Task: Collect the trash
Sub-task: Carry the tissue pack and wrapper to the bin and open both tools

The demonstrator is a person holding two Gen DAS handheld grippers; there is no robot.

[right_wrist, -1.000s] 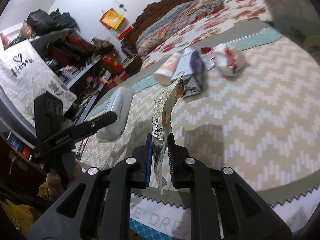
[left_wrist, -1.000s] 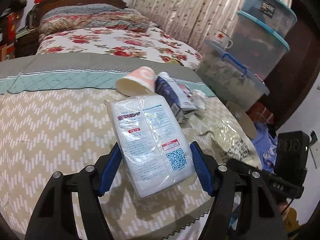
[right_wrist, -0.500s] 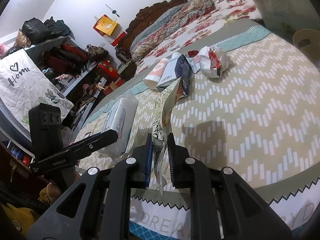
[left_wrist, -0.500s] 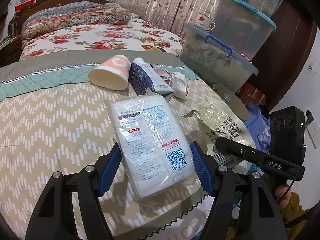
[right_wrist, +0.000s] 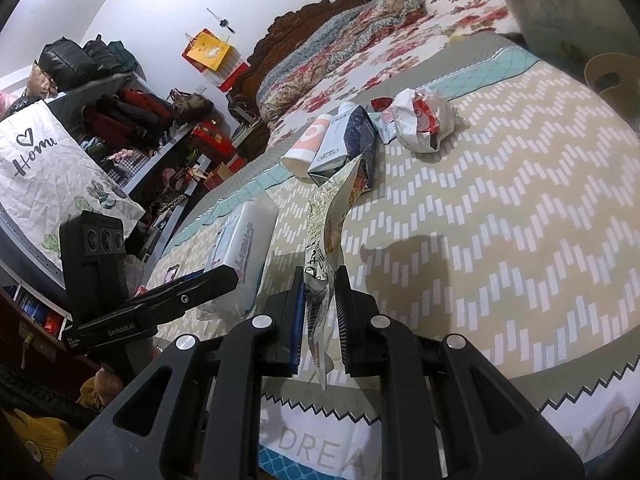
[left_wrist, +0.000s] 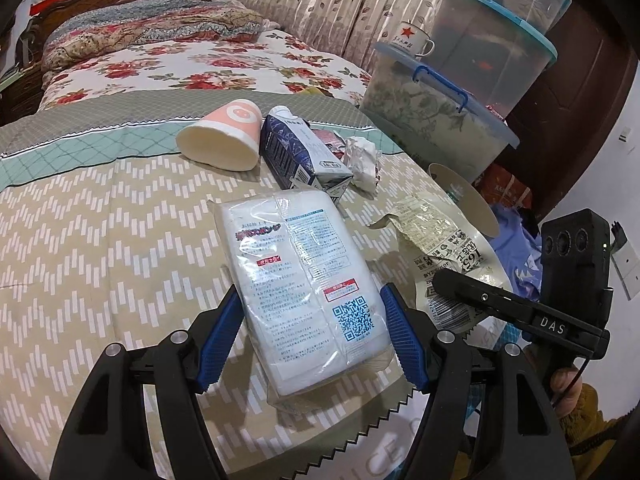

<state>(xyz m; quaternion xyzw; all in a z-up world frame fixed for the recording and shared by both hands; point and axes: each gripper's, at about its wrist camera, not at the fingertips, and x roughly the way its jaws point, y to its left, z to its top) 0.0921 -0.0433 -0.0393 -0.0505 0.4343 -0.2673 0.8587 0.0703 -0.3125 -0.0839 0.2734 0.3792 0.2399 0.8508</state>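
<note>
So the left gripper (left_wrist: 310, 332) has its blue fingers (left_wrist: 218, 340) clamped on both sides of a white pack (left_wrist: 296, 280) with a QR code and red-boxed print too small to read, held over the bed (left_wrist: 80, 240). Right gripper (right_wrist: 319, 312) is pinched nearly closed on a crinkly wrapper (right_wrist: 332, 208); from the left view you can read "165" on it. Further up the bed: a pink cup (left_wrist: 224, 140) on its side, a navy carton (left_wrist: 300, 152) touching it, a crumpled bag (right_wrist: 420, 120) beside that. Stacked bins (left_wrist: 440, 108), top one labelled "BOX". Cloth (right_wrist: 40, 168) says "Home".
</note>
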